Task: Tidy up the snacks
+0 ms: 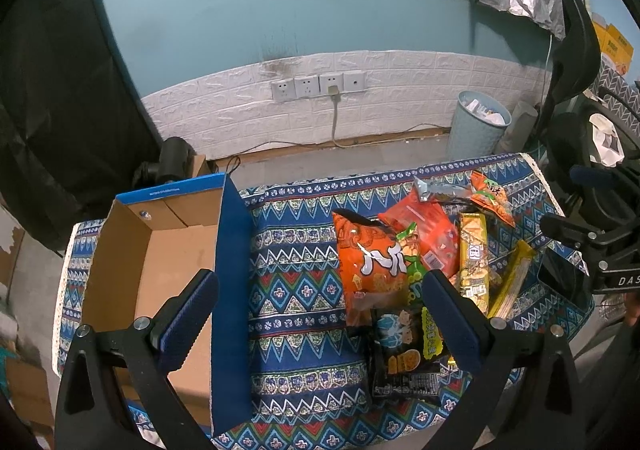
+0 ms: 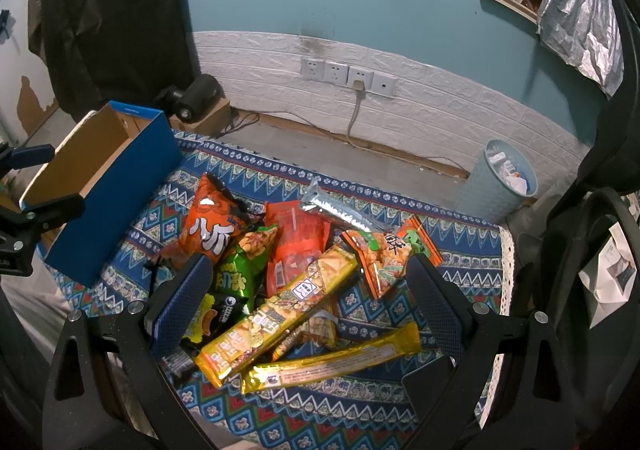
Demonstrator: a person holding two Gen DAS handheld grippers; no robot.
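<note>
A pile of several snack packs lies on the patterned cloth [image 1: 296, 282]. It includes an orange bag [image 1: 370, 266] [image 2: 208, 230], a green bag [image 2: 244, 262], a black pack [image 1: 404, 362], a red pack [image 1: 430, 234] [image 2: 298, 246], a long yellow pack [image 1: 474, 262] [image 2: 276, 314], a gold stick pack [image 2: 332, 364] and a silver pack [image 2: 340, 210]. An open blue cardboard box [image 1: 160, 274] [image 2: 108, 190] stands empty to the left. My left gripper [image 1: 320, 314] is open above the cloth between box and pile. My right gripper [image 2: 308, 302] is open above the long yellow pack.
A light blue waste bin [image 1: 478, 126] [image 2: 500, 182] stands on the floor behind the table. Black stands and a chair [image 1: 576, 50] crowd the right side. Wall sockets with a plugged cable [image 1: 320, 86] are behind. The cloth's right edge [image 2: 506, 282] is near.
</note>
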